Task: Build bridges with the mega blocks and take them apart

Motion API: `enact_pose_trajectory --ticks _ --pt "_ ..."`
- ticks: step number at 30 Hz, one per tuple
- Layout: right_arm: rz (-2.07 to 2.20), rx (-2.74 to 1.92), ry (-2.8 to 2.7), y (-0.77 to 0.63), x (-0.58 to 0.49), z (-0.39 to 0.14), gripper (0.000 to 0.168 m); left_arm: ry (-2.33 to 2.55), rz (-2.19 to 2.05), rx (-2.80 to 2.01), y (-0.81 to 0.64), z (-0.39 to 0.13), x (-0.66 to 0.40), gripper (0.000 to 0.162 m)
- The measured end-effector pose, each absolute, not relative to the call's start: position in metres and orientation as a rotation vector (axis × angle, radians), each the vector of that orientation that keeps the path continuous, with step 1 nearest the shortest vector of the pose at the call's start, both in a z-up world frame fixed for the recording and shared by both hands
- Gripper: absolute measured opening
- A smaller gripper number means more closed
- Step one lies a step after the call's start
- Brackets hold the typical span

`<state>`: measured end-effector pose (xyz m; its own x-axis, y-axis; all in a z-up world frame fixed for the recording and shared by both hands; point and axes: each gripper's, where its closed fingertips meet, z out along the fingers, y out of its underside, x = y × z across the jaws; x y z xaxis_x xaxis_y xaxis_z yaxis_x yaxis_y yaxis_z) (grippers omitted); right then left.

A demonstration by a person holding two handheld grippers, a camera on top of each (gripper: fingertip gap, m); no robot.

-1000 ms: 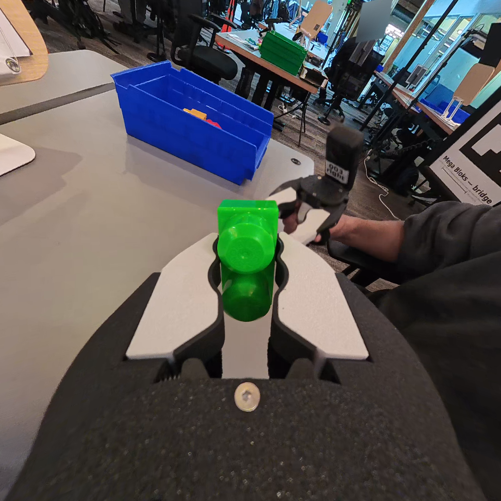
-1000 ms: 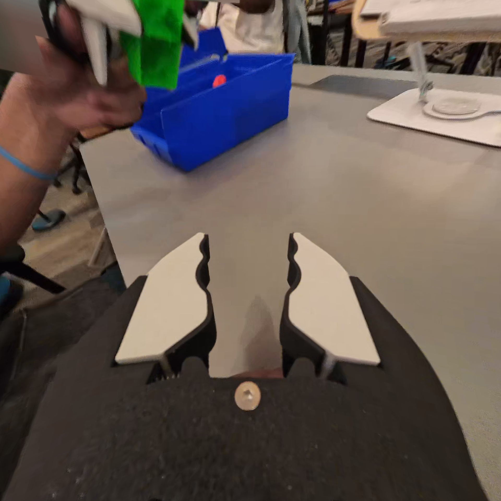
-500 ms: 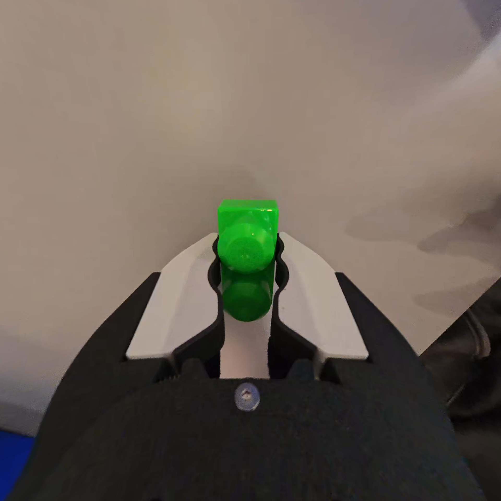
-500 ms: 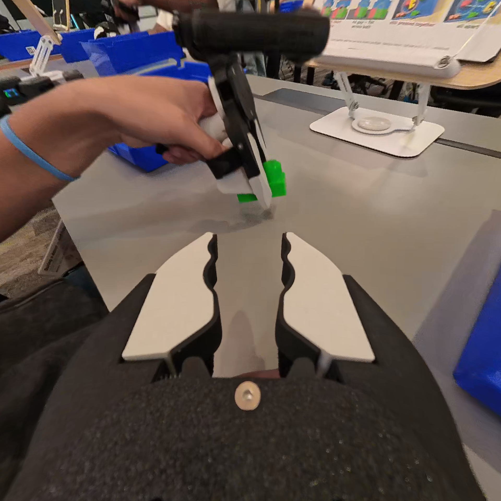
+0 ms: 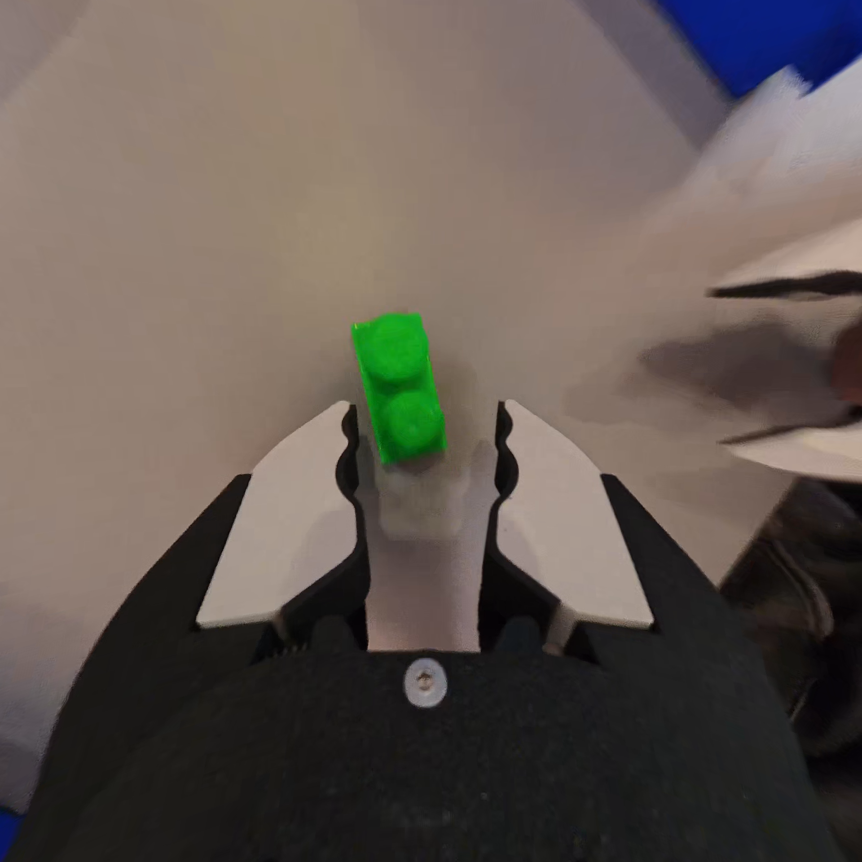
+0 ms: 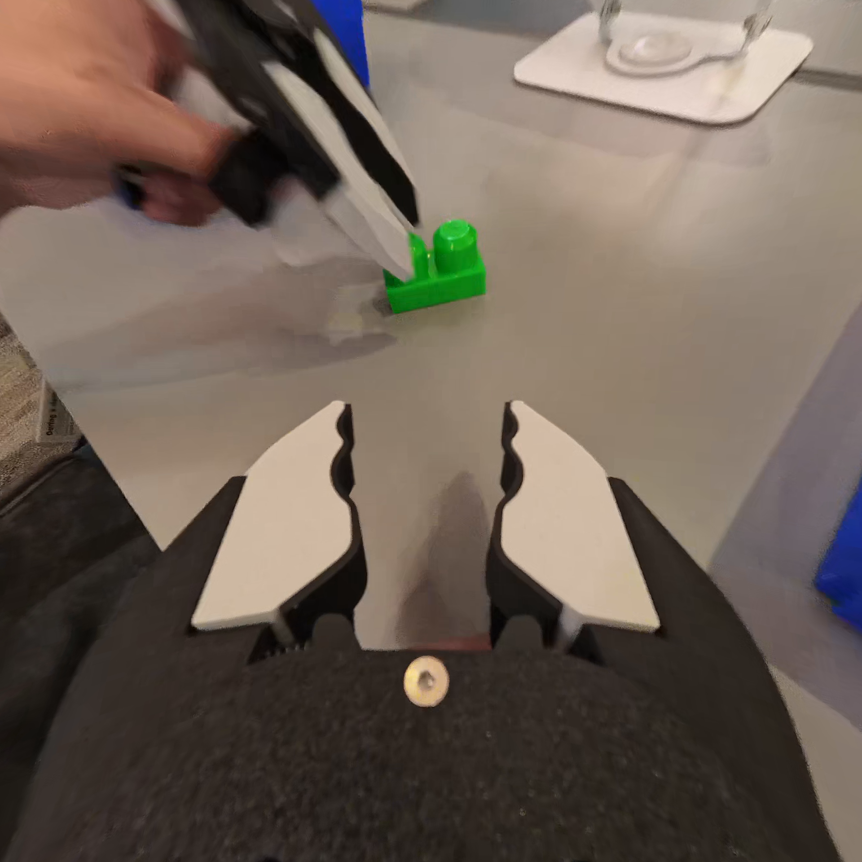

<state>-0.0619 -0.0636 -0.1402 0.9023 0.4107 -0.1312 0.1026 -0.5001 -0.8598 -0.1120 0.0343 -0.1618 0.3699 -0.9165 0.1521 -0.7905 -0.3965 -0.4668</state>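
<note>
A green two-stud mega block (image 5: 401,394) stands studs-up on the grey table (image 5: 233,210). My left gripper (image 5: 425,408) is open above it, the block lying free between the fingertips, nearer the left finger. In the right wrist view the same block (image 6: 443,270) sits mid-table, with the left gripper (image 6: 401,247), held by a hand and blurred, just left of and above it. My right gripper (image 6: 427,410) is open and empty, held back over the table's near part.
A blue bin (image 6: 839,578) shows at the right edge of the right wrist view, another blue bin (image 6: 347,42) behind the left gripper. A white stand base (image 6: 662,70) sits at the far right. The table's edge (image 6: 121,490) runs at the near left.
My left gripper has opened and let go of the green block, which now stands on the table. The gripper is lifting away, blurred. My right gripper stays open and has moved closer.
</note>
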Motion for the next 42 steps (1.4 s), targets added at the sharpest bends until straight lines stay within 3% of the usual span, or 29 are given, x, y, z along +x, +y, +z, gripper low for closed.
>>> enact_pose_trajectory --ticks 2,5,10,13,14,15,20,25,27,30,35,42 --pt "0.393 -2.135 -0.407 -0.05 -0.08 -0.148 0.078 1.387 -0.708 -2.198 0.025 -0.131 -0.134 0.061" --pt "0.225 -2.135 -0.554 -0.011 -0.102 -0.152 0.086 1.158 -0.932 -2.017 0.004 -0.094 -0.182 0.061" --pt "0.227 -2.284 -0.628 0.047 -0.119 -0.18 0.094 1.04 -1.185 -1.876 -0.053 -0.092 -0.246 0.06" --pt "0.238 -2.343 -0.595 0.061 -0.116 -0.195 0.091 1.058 -1.251 -1.803 -0.085 -0.105 -0.273 0.058" --pt "0.222 -2.35 -0.589 0.063 -0.113 -0.193 0.076 1.036 -1.282 -1.784 -0.09 -0.106 -0.279 0.055" --pt "0.204 -2.342 -0.589 0.064 -0.111 -0.189 0.076 1.001 -1.333 -1.758 -0.095 -0.103 -0.284 0.055" --pt "0.082 -2.089 -0.514 0.041 -0.078 -0.095 0.076 0.97 -1.402 -1.68 -0.096 -0.084 -0.297 0.051" --pt "-0.225 -2.025 -0.227 -0.018 0.073 0.009 0.076 1.01 -1.284 -1.664 -0.097 -0.085 -0.302 0.051" --pt "-0.21 -2.121 -0.061 -0.035 0.134 -0.001 0.076 1.005 -1.325 -1.654 -0.101 -0.082 -0.298 0.051" --pt "-0.358 -2.296 0.081 -0.044 0.211 -0.057 0.076 1.042 -1.383 -1.653 -0.11 -0.082 -0.29 0.051" --pt "-0.377 -2.608 0.051 -0.047 0.238 -0.139 0.076 1.12 -1.311 -1.657 -0.117 -0.089 -0.281 0.051" --pt "-0.292 -2.724 0.088 -0.037 0.242 -0.162 0.077 1.142 -1.28 -1.651 -0.118 -0.096 -0.281 0.051"
